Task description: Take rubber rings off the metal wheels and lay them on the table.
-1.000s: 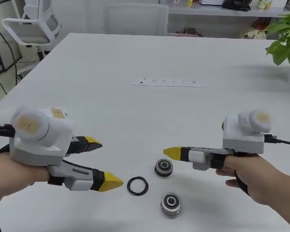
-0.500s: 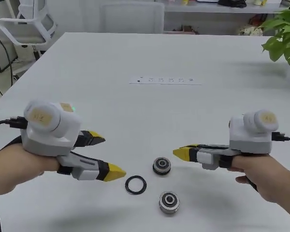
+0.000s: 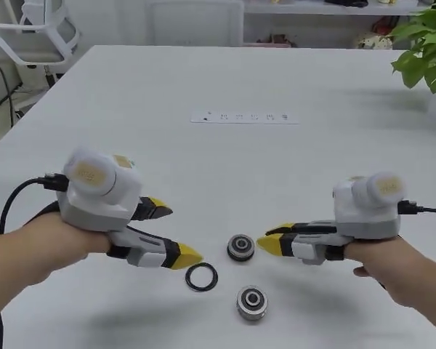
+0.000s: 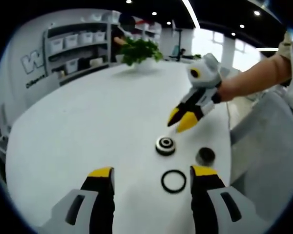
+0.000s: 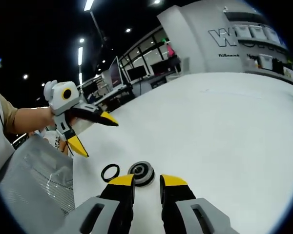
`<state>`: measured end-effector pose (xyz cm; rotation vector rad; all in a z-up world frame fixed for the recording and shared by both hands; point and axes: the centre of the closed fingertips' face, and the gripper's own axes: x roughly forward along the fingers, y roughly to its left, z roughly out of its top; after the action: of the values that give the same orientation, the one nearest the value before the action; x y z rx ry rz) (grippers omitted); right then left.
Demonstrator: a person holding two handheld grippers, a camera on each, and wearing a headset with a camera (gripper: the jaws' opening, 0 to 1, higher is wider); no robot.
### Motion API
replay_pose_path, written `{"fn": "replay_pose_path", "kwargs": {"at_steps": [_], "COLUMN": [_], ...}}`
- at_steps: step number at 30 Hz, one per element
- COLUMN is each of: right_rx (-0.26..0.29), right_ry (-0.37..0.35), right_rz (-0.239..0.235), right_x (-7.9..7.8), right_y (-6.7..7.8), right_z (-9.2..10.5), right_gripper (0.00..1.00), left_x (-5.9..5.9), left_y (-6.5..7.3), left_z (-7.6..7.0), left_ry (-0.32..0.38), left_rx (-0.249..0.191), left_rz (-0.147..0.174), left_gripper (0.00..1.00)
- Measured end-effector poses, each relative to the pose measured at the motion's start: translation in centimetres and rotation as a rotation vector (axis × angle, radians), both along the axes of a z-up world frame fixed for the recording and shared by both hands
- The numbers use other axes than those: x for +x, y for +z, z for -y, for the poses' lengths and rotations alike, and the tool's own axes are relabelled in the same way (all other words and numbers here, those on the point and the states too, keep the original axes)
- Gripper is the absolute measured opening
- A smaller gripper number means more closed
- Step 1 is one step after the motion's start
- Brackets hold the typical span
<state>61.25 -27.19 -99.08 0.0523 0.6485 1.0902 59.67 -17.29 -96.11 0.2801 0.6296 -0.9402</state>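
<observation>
Bright, even overhead light; soft shadows on table (image 3: 203, 80); gripper views fisheye-warped, slightly blurred

White table (image 3: 203, 80); office chair (image 3: 35, 33) — shelves (image 4: 73, 48) behind.

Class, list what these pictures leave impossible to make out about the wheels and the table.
Near wheel: whether it is bare or rubber-clad; too small in head view, blurred in left gripper view.
Far wheel: near edge hidden by the right gripper's jaws in right gripper view.
Socket strip: markings too small, head view.
</observation>
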Motion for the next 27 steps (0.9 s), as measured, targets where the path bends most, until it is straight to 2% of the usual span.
{"fn": "replay_pose_path", "kwargs": {"at_steps": [7, 13, 17, 22, 27], "right_rx": [-0.039, -0.048, -0.070, -0.073, -0.082], "right_ry": [0.051, 0.065, 0.081, 0.089, 0.097], "right_rz": [0.045, 0.061, 0.076, 0.089, 0.098], "right_x": [-0.4, -0.5, -0.7, -0.8, -0.9], "right_y": [-0.8, -1.2, -1.7, -1.9, -2.1], "right_z": [-0.5, -0.7, -0.9, -1.3, -1.6], "right_gripper": [0.20, 0.23, 0.24, 0.26, 0.25], "left_x": [0.3, 0.6, 0.7, 0.7, 1.0], "left_y": [-0.2, -0.6, -0.7, -1.0, -1.3], "left_z": [1.2, 2.1, 2.9, 3.7, 4.4], "left_ry": [-0.017, -0.036, -0.041, -0.051, -0.037], "left_rx": [-0.014, -0.016, -0.035, -0.034, -0.063], "left_rz": [-0.008, -0.012, -0.027, -0.035, -0.057], "left_gripper": [0.63, 0.61, 0.59, 0.57, 0.54]}}
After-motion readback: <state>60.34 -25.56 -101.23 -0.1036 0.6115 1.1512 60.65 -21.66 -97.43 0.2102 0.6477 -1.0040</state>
